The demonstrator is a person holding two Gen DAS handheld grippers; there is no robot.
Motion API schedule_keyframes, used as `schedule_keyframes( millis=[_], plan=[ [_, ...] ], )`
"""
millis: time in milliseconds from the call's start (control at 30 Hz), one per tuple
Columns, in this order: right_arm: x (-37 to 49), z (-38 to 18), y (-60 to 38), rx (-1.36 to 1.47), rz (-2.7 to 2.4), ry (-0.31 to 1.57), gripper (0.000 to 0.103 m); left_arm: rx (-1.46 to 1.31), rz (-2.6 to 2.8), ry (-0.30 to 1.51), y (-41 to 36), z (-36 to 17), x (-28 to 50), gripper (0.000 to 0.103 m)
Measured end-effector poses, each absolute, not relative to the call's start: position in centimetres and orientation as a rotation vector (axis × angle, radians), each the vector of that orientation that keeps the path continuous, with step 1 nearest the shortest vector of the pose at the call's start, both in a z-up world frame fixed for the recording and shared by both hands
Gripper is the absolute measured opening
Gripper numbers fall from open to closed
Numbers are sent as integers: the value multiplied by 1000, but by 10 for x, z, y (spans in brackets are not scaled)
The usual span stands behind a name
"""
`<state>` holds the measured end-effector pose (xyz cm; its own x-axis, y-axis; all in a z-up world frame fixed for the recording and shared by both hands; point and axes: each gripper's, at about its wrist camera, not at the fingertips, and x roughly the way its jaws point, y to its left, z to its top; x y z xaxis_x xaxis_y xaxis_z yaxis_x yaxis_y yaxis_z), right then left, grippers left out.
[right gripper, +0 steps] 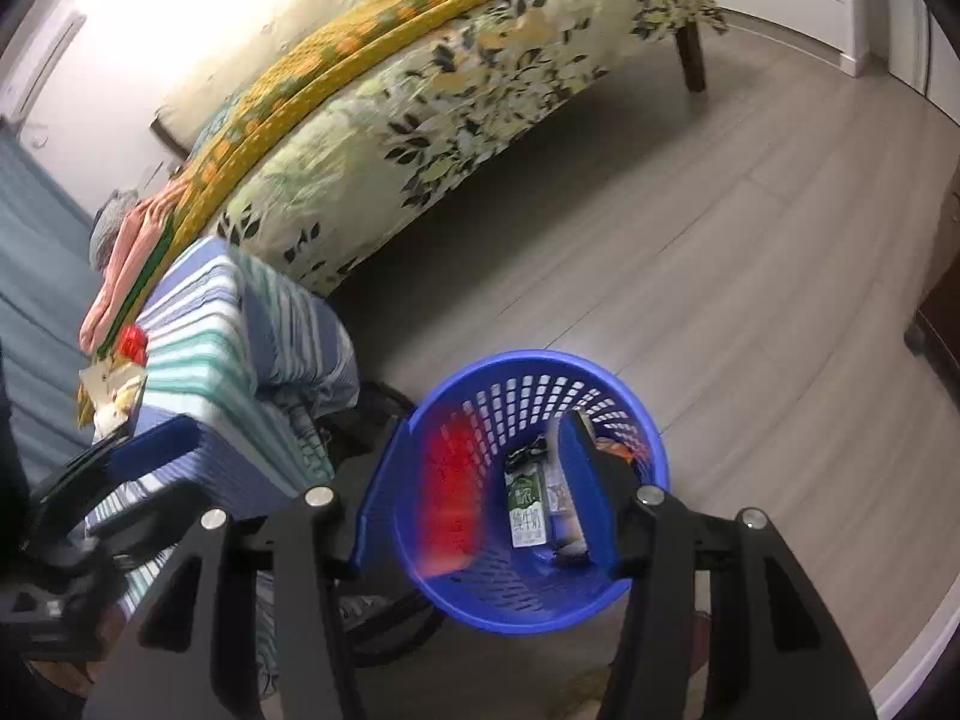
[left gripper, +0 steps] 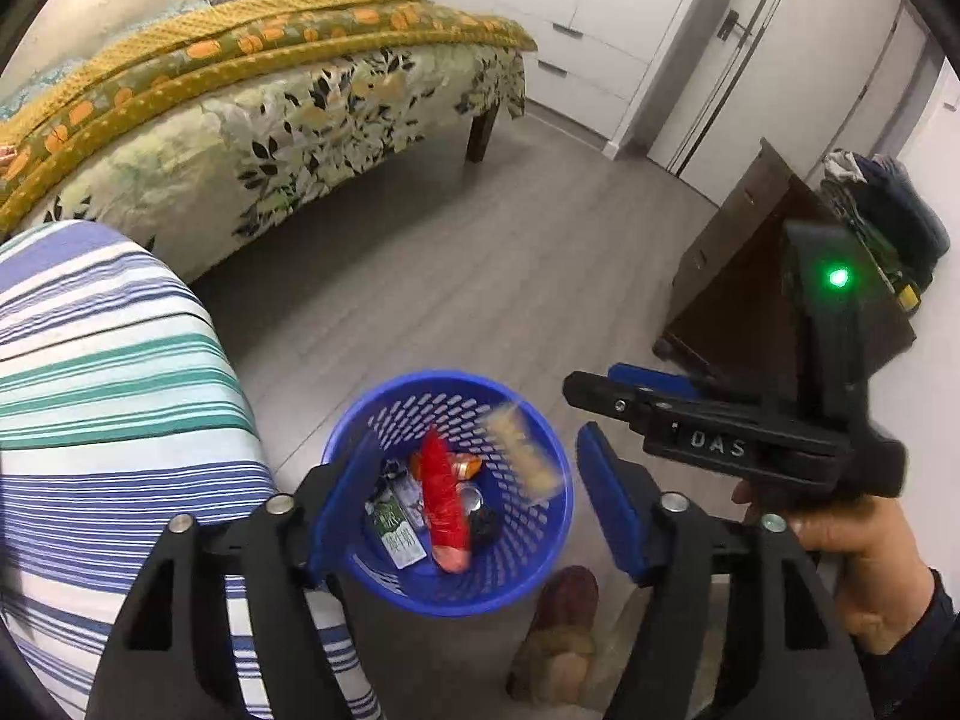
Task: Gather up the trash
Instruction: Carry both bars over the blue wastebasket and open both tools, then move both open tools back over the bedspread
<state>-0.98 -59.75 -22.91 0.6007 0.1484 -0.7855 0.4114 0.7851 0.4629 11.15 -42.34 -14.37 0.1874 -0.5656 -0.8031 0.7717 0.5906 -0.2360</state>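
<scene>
Now red wrapper, perhaps falling, under open left claw, above basket

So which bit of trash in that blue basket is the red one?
The long red wrapper, lying lengthwise down the middle of the blue basket. The green-and-white carton beside it and the pale yellowish packet by the rim are other colours.

A: Counts? I see one blue basket, two grippers: my left gripper, my right gripper.

B: Inside?

A: One red wrapper, one yellow packet, one milk carton. Rest too jumbled.
</scene>
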Motion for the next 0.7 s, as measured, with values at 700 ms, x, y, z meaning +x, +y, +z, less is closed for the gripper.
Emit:
schedule_keyframes(
  millis=[700],
  plan=[
    [-9, -164, -352, 185, 17, 833, 89, 188, -361, 915, -87, -141, 93, 96]
  ],
)
